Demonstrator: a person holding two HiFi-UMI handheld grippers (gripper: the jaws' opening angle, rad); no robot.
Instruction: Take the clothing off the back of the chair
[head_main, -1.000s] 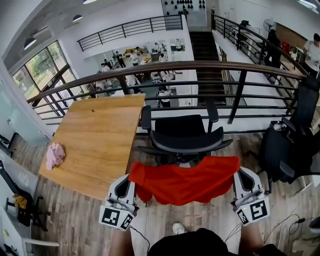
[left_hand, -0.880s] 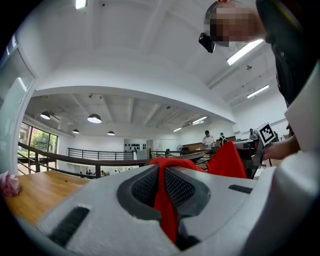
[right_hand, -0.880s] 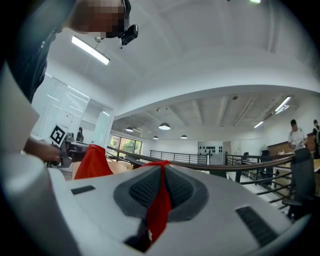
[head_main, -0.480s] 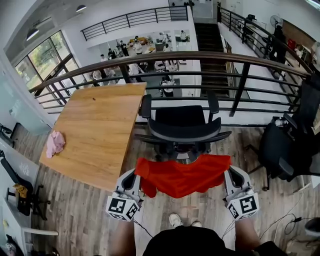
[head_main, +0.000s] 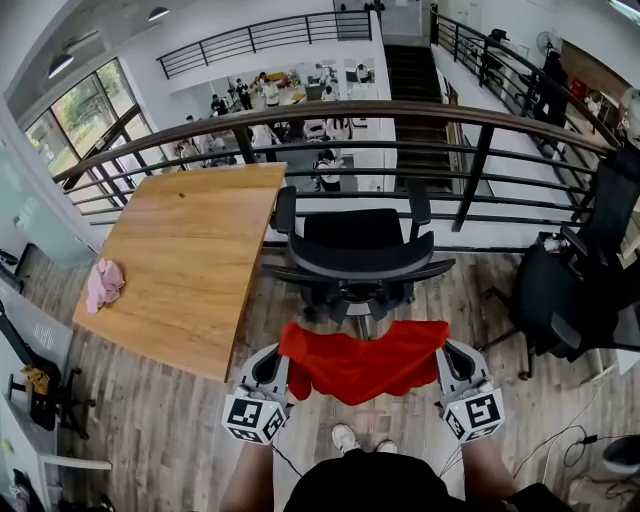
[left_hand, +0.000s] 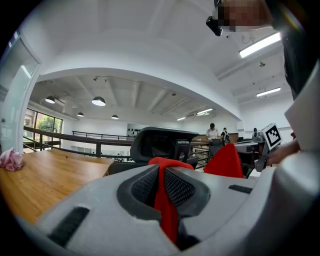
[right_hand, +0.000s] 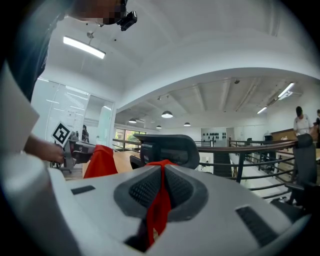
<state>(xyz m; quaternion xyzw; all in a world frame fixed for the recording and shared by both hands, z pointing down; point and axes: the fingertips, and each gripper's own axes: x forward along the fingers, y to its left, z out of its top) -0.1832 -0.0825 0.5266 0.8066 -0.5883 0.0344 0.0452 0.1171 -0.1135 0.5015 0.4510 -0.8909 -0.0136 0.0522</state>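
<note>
A red garment (head_main: 365, 362) hangs stretched between my two grippers, in front of me and clear of the black office chair (head_main: 356, 252). My left gripper (head_main: 283, 355) is shut on the garment's left corner; red cloth (left_hand: 164, 200) is pinched between its pads. My right gripper (head_main: 446, 352) is shut on the right corner, with red cloth (right_hand: 159, 205) squeezed between its pads. The chair back (left_hand: 160, 142) stands bare beyond the jaws in the left gripper view, and the chair back (right_hand: 167, 149) shows the same in the right gripper view.
A wooden table (head_main: 185, 260) stands to the left of the chair with a pink cloth (head_main: 103, 283) on its left edge. A metal railing (head_main: 400, 150) runs behind the chair. Another black chair (head_main: 570, 290) stands at the right. My shoes (head_main: 345, 438) are on the wood floor.
Both grippers have come down and back toward me with the red garment, away from the chair. The garment hangs narrower and more bunched than before.
</note>
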